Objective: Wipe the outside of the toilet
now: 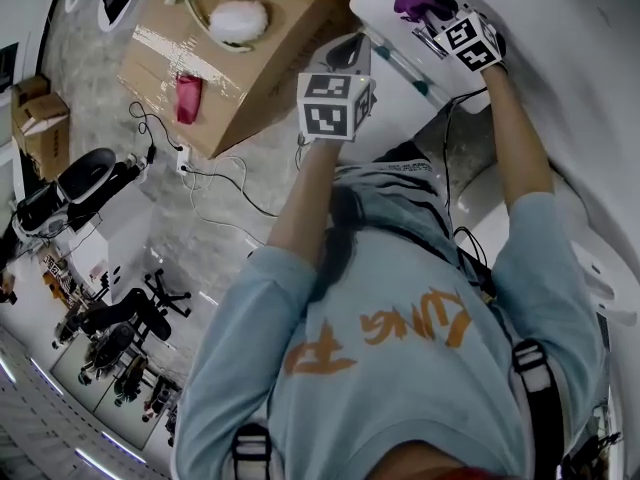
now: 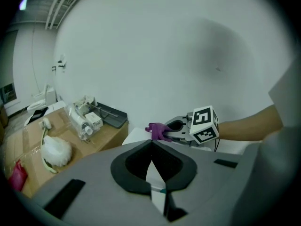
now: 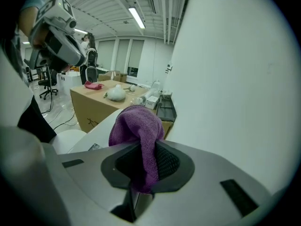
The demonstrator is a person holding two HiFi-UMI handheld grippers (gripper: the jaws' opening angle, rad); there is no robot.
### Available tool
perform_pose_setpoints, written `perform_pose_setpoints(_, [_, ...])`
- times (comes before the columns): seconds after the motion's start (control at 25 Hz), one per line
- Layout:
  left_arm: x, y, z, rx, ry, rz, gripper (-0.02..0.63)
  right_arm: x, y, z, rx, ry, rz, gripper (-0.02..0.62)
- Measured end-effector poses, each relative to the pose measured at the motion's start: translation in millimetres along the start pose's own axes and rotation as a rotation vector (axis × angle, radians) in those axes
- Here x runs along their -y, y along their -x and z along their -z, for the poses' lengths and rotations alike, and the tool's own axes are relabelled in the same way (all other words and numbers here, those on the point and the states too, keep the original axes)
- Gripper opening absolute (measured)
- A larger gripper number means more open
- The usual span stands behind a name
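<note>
The toilet (image 1: 385, 28) stands against the white wall, with its tank lid right under my two tools. My right gripper (image 3: 143, 147) is clenched on a purple cloth (image 3: 136, 126), which bunches up above the jaws over the lid. My left gripper (image 2: 151, 144) hangs near the lid's end, its jaws closed together with nothing between them. Beside the toilet is a cardboard box (image 1: 250, 78) carrying a fluffy white duster (image 1: 238, 18) and a pink rag (image 1: 187, 98).

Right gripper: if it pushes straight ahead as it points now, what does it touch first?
Probably the white toilet tank top, lying just under the purple cloth that the right gripper holds out front. The cardboard box stands further along that line. Depth is hard to judge.
</note>
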State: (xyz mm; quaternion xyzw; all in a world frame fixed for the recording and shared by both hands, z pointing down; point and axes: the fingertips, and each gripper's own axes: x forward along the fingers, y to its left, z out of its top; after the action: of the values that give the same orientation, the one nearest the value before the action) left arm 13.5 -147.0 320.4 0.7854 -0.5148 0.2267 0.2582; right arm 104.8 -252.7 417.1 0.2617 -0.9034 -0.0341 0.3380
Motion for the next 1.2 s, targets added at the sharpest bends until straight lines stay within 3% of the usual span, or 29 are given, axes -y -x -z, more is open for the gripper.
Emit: perform_pose_setpoints(1.2, [59,5,24,-0.045,-0.109,0.121,0.025,-11,82,54,-0.104,-0.085,0.162,0.061])
